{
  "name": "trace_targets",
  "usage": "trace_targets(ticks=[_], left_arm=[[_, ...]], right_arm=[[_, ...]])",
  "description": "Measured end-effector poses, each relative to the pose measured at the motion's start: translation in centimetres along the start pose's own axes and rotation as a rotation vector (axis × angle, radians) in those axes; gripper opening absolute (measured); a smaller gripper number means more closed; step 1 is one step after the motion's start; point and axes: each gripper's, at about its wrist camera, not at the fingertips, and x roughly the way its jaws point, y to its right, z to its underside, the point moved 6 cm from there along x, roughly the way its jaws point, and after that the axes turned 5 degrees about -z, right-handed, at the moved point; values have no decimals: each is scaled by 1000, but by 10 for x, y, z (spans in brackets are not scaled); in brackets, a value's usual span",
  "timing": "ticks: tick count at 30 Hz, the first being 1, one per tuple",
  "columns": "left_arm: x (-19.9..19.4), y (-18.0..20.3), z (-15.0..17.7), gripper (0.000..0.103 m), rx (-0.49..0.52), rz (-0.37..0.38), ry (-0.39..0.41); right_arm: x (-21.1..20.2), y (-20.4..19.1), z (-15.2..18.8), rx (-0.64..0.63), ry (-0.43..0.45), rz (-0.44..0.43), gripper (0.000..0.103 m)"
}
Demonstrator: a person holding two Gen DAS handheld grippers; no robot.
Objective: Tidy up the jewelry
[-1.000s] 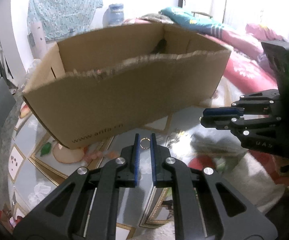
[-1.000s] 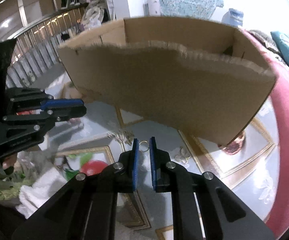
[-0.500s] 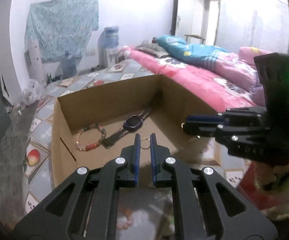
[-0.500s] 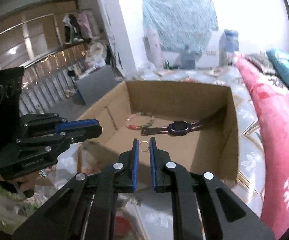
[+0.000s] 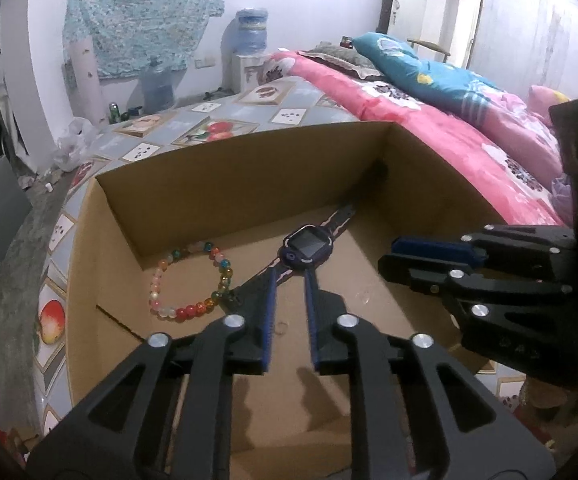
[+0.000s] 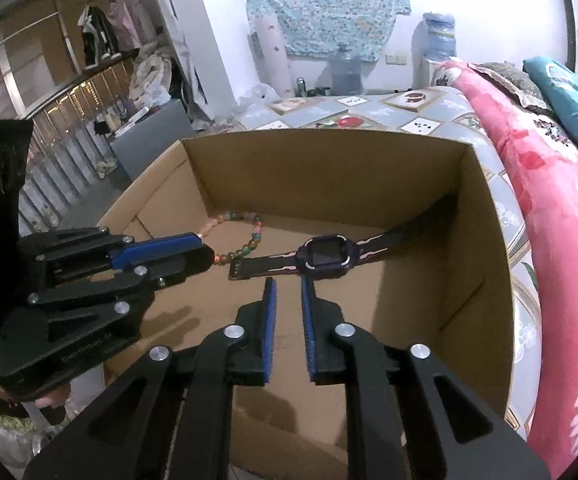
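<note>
Left wrist view showed the left gripper (image 5: 289, 312) and the right gripper (image 5: 421, 256) above the cardboard box (image 5: 101, 240), both with jaws opening and nothing between them. On the box floor lay a faint ring (image 5: 280, 326) near the bead bracelet (image 5: 189, 280) and the watch (image 5: 307, 246). The ring was tiny, so it could easily bounce, hide under the watch strap, or be lost.

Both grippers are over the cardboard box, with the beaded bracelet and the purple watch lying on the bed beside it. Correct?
Not quite. The beaded bracelet and the purple watch lie inside the cardboard box, on its floor, not on the bed; the left wrist view shows it. Both grippers are over the box.
</note>
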Motion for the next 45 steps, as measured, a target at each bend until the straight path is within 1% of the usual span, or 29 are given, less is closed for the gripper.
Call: trace_targets(ticks=[2,6,12,16,18,21,24,26,31,33,37,40,44,45], left_arm=[[-2,-1,0,22,-6,-12,5],[-13,-4,-2,35,-19,-38,32],[-47,-4,2,46,-34,-43,82],[-74,-2,15,51,-30,-45,112],[-90,0,23,56,-26,-38,130],[-108,4,36,62,-24,-13,159],[-123,8,51,65,-30,6,186],[-125,11,66,67,-41,32,171],[-111,18,104,67,-43,42,85],[-104,19,116,67,-56,56,53],[-86,25,138,67,-77,63,-1],[-74,33,145,66,-51,53,-19],[-62,48,149,57,1,55,-27],[-59,51,149,54,14,58,-32]], right_arm=[[-4,0,-1,1,12,9,23],[-17,-1,-1,5,43,7,27],[-48,-9,3,15,108,-22,31],[-70,-16,11,12,150,-53,34],[-82,-20,18,1,168,-66,35],[-97,-24,31,-20,180,-69,40],[-113,-23,51,-42,183,-46,41],[-121,-20,65,-47,184,-34,41],[-123,-6,107,1,107,-23,41],[-114,-1,123,30,61,-23,41],[-95,1,144,65,-11,-41,41],[-80,-4,155,59,-45,-45,41],[-67,-13,162,46,-65,-63,41],[-65,-15,163,37,-65,-56,40]])
